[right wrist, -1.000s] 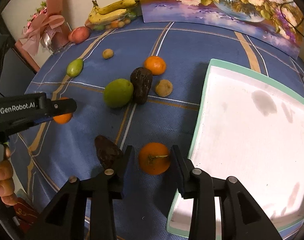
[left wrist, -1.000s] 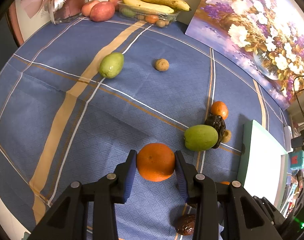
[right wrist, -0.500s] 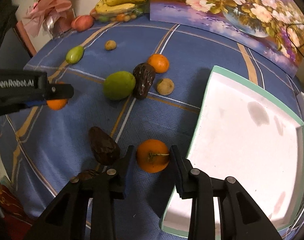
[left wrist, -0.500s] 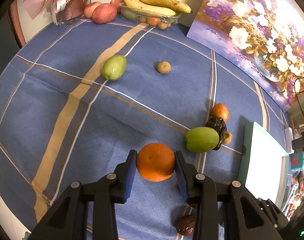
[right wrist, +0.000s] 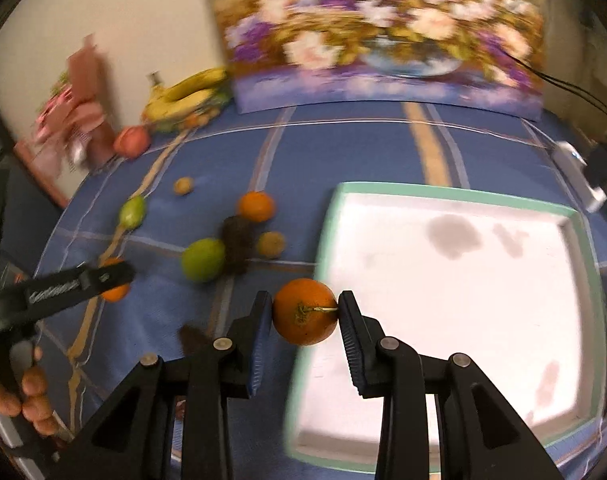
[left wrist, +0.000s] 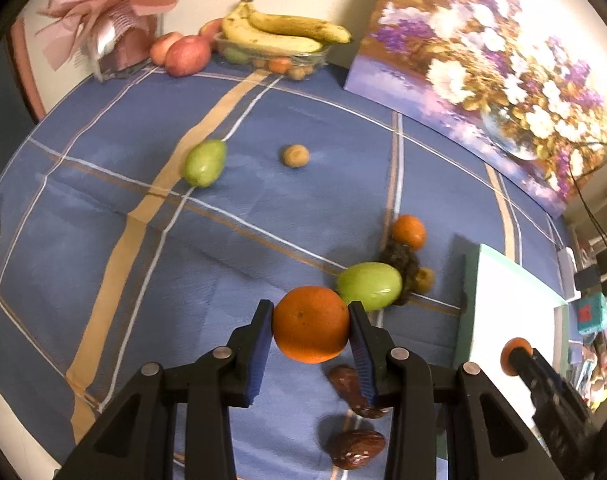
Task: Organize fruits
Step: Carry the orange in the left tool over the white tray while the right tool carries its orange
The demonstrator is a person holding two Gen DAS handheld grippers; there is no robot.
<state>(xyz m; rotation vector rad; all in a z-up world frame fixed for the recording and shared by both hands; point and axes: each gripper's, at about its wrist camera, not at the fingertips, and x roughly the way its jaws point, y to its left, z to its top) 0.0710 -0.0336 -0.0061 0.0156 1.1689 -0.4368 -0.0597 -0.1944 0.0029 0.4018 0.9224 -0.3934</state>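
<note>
My left gripper (left wrist: 310,306) is shut on a large orange (left wrist: 310,330), held a little above the blue plaid cloth. My right gripper (right wrist: 304,297) is shut on a smaller orange (right wrist: 305,312) with a stem, lifted above the left rim of the white tray (right wrist: 443,191). The tray, green-edged, holds no fruit. Loose on the cloth lie a green mango (left wrist: 369,286), a dark fruit (left wrist: 401,258), a small orange (left wrist: 408,232), a second green mango (left wrist: 204,162) and two dates (left wrist: 355,444).
Bananas in a clear box (left wrist: 287,34), apples (left wrist: 187,56) and a pink gift bag (left wrist: 111,32) stand at the back. A flower painting (right wrist: 383,32) leans on the wall. A person's hand (right wrist: 27,396) holds the left gripper's handle. A power strip (right wrist: 579,176) lies far right.
The right gripper has lifted its orange off the cloth and carried it right to the tray's edge. The left gripper has risen slightly with its orange.
</note>
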